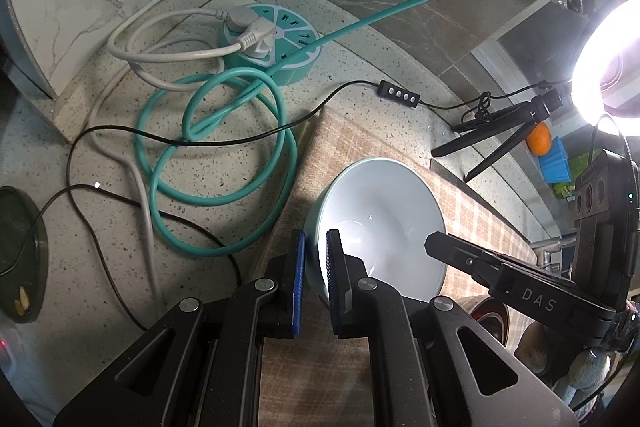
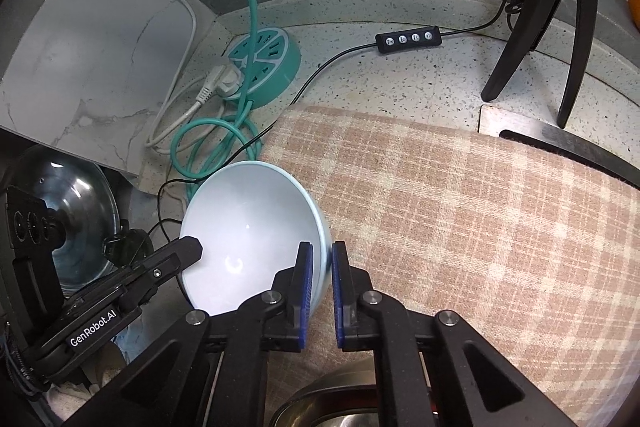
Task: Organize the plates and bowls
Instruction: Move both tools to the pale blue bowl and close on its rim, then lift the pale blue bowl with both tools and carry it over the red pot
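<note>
A pale blue bowl (image 1: 380, 223) is held above the plaid cloth (image 1: 320, 163), tilted, with both grippers on its rim. My left gripper (image 1: 316, 259) is shut on the bowl's left rim, one blue pad inside and one outside. In the right wrist view my right gripper (image 2: 323, 267) is shut on the right rim of the same bowl (image 2: 248, 231). The other gripper's fingers (image 2: 188, 247) reach the bowl from the left there, and in the left wrist view the right gripper's fingers (image 1: 436, 241) show at the bowl's right rim.
A teal power strip (image 1: 276, 43) with coiled teal and white cables lies on the speckled counter (image 1: 224, 163). A black tripod (image 2: 536, 27) and inline switch (image 2: 408, 39) stand behind the plaid cloth (image 2: 460, 207). A metal bowl (image 2: 336, 403) sits below my right gripper. A glass lid (image 2: 76, 195) lies left.
</note>
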`<state>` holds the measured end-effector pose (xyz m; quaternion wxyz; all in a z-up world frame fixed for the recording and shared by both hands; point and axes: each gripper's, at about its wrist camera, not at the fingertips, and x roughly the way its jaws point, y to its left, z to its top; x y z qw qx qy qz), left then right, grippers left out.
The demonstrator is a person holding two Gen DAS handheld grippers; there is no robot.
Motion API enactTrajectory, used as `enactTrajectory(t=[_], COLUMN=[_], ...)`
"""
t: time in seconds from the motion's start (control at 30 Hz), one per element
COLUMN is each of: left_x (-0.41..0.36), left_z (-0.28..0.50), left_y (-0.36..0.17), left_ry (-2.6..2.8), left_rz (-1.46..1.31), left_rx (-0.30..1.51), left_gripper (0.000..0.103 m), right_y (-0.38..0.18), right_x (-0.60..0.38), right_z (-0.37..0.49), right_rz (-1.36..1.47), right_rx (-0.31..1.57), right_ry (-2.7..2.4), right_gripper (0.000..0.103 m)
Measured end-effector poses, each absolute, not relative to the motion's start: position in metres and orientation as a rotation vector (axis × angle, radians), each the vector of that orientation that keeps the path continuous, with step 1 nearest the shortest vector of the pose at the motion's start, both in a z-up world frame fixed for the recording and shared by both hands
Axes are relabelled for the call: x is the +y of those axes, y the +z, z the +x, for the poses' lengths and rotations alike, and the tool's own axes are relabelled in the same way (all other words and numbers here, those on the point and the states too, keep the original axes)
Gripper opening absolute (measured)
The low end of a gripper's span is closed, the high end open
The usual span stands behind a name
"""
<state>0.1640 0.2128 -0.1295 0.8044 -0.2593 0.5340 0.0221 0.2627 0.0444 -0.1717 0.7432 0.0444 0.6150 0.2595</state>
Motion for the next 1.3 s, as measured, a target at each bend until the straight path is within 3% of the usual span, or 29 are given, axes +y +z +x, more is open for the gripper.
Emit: enactTrajectory(t=[0.5,1.3], left_x=[0.201,0.137], left_z=[0.144,0.115], left_y=[-0.094,-0.061], left_ry=[0.012,-0.1], left_rz=[-0.525,-0.473], left_rx=[1.047,1.037], left_gripper=[0.009,0.009], right_y=[-0.132,-0.085], right_x=[0.027,-0.047], right_z=[0.24,0.192], right_rz=[0.12,0.149], right_rx=[1.294,1.226], right_ry=[0.591,0.555], right_gripper=[0.008,0.008])
